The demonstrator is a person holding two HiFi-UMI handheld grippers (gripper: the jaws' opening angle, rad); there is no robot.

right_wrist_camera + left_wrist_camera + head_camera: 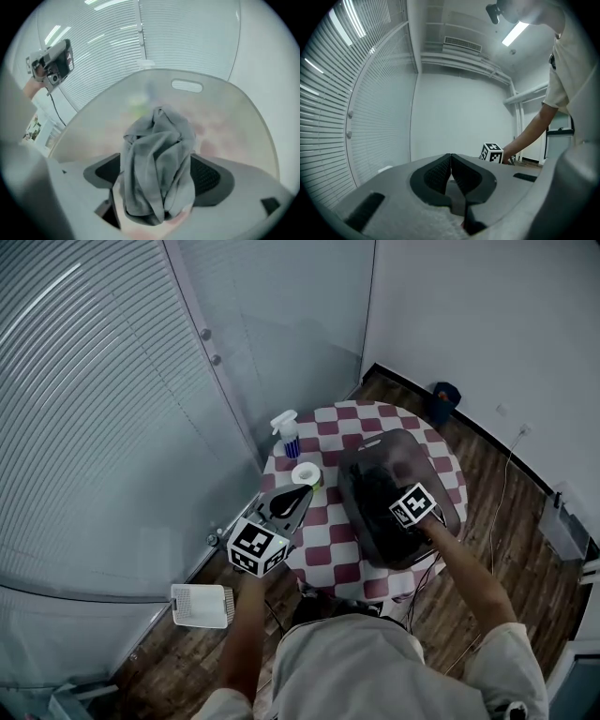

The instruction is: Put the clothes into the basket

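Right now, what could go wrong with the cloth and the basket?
The cloth sits between the right gripper's open jaws in the basket; it may snag on a pad and lift back out. The shut left gripper is close to the white roll and spray bottle; it could knock them.

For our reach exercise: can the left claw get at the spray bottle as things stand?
Probably yes: the left claw is near the spray bottle over the table, with only a low white roll between; the basket stands aside.
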